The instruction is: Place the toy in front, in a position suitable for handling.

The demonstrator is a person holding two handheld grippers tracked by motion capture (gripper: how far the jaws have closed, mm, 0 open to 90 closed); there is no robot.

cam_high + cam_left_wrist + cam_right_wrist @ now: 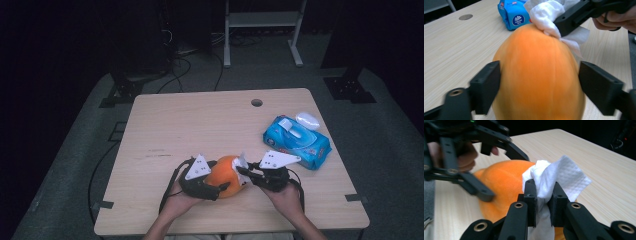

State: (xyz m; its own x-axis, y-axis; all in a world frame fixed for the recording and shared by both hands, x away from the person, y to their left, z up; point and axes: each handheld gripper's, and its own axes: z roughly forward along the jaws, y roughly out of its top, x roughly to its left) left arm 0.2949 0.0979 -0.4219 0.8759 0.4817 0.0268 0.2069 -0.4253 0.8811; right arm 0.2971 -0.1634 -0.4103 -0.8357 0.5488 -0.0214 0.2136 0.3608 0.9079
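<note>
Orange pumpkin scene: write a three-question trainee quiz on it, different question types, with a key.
1. True or false: the right gripper pinches a white wipe.
2. Which thing sits between the left gripper's jaws? A) blue wipes pack B) orange pumpkin C) white case
3. Fill in: the wipe touches the pumpkin's ____ end, as seen in the left gripper view.

Key: 1 true; 2 B; 3 far.
</note>
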